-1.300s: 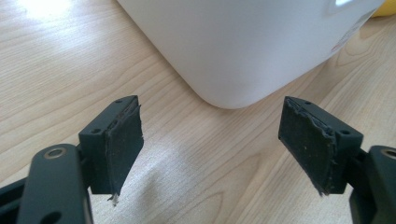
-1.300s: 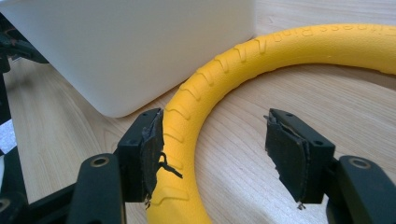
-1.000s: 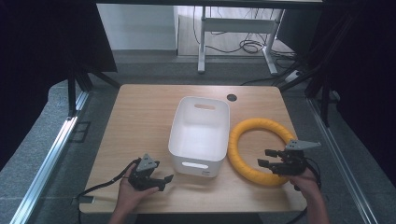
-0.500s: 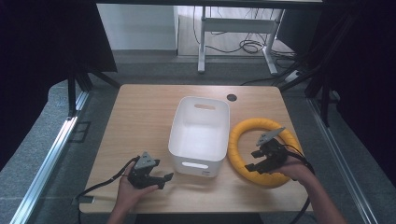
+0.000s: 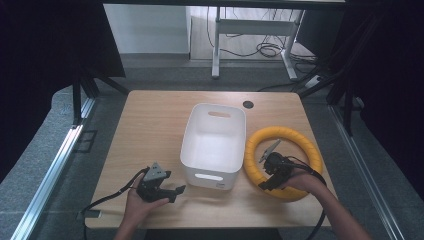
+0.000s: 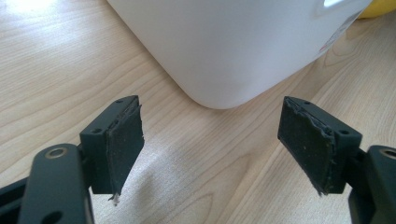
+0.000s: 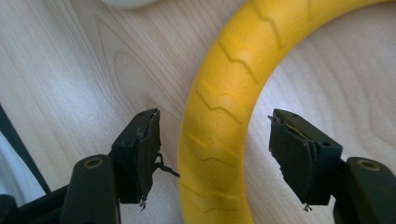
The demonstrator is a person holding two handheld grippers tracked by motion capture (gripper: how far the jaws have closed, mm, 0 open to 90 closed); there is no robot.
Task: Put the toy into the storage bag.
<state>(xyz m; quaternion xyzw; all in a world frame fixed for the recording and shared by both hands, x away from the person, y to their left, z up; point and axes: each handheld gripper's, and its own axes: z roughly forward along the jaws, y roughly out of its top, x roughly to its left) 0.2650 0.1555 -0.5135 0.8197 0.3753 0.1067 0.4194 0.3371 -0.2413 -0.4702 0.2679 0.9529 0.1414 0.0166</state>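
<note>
A yellow ribbed ring (image 5: 285,132) lies flat on the wooden table, right of a white bin (image 5: 187,145). My right gripper (image 5: 262,173) is low over the ring's near-left arc. In the right gripper view the ring's tube (image 7: 233,93) runs between the jaws of my right gripper (image 7: 217,158). They have just been opening, and there is a gap at each pad, so this gripper is open. My left gripper (image 5: 174,184) rests by the bin's near-left corner. It stands open (image 6: 210,140) over bare wood, facing the bin's rounded corner (image 6: 224,46).
The wooden table (image 5: 150,130) has bare wood left of the bin. A dark round grommet (image 5: 248,104) sits near its far edge. Cables trail from both grippers over the near edge. Beyond the table are a metal desk frame and floor cables.
My right gripper has moved left across the ring, from its right side to its near-left arc. The left hand and gripper have stayed put.
</note>
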